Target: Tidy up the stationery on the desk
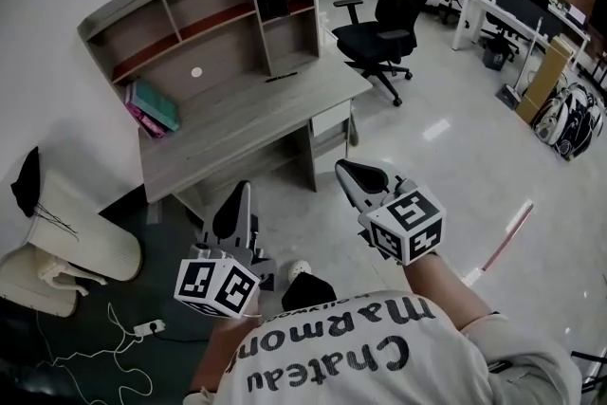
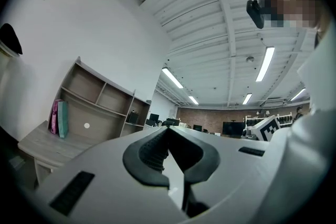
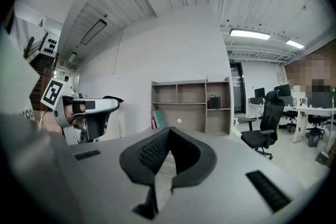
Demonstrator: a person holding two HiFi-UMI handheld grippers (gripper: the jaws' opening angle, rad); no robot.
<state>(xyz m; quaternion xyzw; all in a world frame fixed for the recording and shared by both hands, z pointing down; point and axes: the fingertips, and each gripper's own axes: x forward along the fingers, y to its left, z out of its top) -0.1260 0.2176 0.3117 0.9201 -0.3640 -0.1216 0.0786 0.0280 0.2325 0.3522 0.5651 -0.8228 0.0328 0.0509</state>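
The table stands in the upper middle of the head view, well apart from both claws, and it carries a shelf unit along its back. The stationery is there. Teal and pink books lean at the left end of the table top. A thin dark object, too small to name, lies near the right end. A dark box sits in an upper right compartment of the shelf unit. The left claw at the lower left and the right claw at the lower centre are both closed, pads together, with nothing between them. A black office chair stands to the right of the table.
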